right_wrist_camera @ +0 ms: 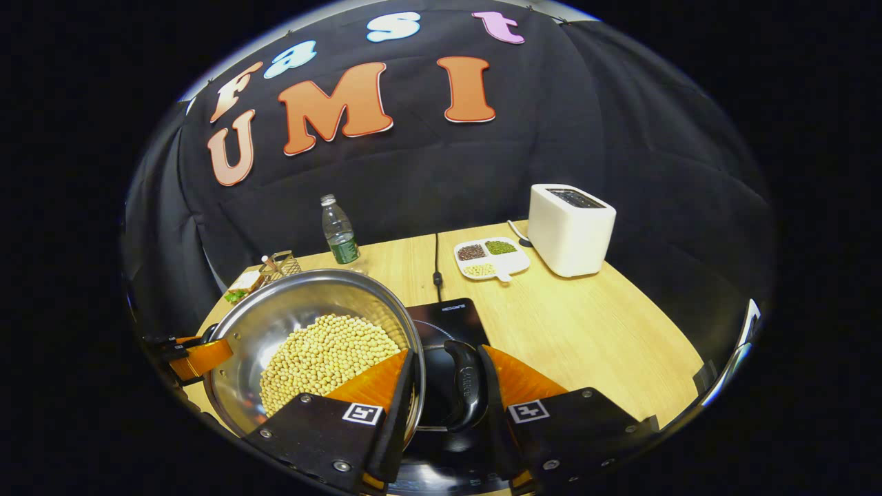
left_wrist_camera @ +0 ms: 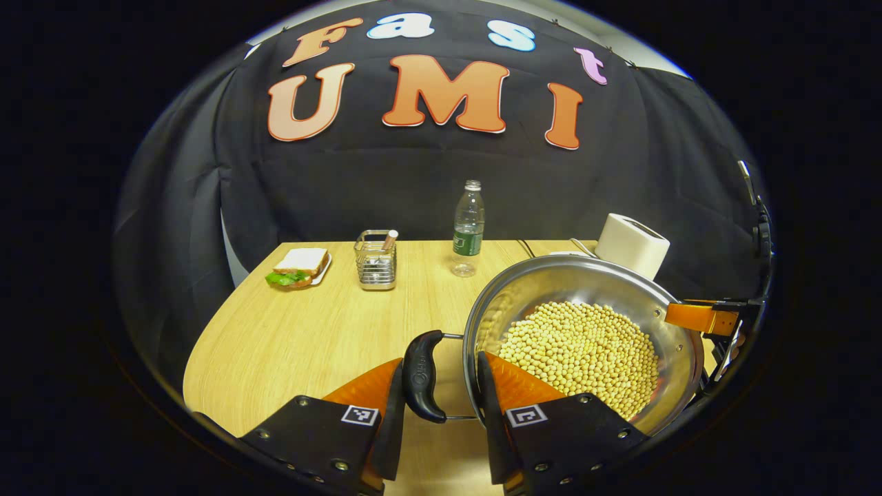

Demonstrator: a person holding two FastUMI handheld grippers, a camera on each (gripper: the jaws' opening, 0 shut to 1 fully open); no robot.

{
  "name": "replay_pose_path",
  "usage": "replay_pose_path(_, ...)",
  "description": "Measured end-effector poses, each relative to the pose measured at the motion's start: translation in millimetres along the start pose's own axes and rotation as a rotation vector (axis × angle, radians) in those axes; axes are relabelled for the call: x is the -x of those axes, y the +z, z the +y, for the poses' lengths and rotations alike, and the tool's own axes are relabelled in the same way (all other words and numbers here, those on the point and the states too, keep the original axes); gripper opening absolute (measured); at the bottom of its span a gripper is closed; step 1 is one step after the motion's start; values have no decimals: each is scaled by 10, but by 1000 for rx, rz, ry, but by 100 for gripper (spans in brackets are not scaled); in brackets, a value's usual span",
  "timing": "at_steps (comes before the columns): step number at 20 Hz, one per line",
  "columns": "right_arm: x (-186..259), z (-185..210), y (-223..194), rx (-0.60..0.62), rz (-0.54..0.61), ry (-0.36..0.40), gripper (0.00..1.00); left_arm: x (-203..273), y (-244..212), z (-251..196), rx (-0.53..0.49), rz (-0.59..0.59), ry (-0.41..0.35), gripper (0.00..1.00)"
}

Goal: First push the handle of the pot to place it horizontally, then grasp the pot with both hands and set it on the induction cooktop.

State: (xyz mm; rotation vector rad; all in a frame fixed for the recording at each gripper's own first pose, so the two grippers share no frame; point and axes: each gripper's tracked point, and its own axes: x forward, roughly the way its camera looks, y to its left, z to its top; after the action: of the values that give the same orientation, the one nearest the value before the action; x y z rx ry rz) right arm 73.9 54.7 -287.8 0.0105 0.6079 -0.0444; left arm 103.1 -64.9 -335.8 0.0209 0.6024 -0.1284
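**Pot gripped by both side handles**

Holding the pot (left_wrist_camera: 586,337) from each side, the two grippers work together. In the left gripper view, the left gripper (left_wrist_camera: 441,396) has one finger outside the black side handle (left_wrist_camera: 422,375) and the other just inside the pot's rim, so the handle and wall sit between them; whether both press I cannot tell. The handle bears small embossed writing, too fine to read. The pot is steel, full of pale beans (left_wrist_camera: 586,348), and it hangs past the near right part of the wooden table (left_wrist_camera: 289,344).

Left to right along the table's far edge stand a sandwich (left_wrist_camera: 298,268) on a plate, a wire holder (left_wrist_camera: 376,260), a clear water bottle (left_wrist_camera: 468,229) with a green label I can't read, and a white toaster (left_wrist_camera: 632,244). Between these and the near edge the tabletop lies open.

In the right gripper view, the right gripper (right_wrist_camera: 446,393) straddles the opposite handle (right_wrist_camera: 465,386) the same way, one finger inside the rim. Beneath that handle lies the black induction cooktop (right_wrist_camera: 448,320), its white brand lettering illegible, with a cord (right_wrist_camera: 436,265) running back from it. Further right sit a divided dish of beans (right_wrist_camera: 490,258) and the toaster, with bare table beyond to the right edge.
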Motion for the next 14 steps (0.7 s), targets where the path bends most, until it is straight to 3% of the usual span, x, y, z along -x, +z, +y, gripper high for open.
replay_pose_path(14,-294,-508,-62,7,51,16,52,-250,-196,-572,9,50,24,52)
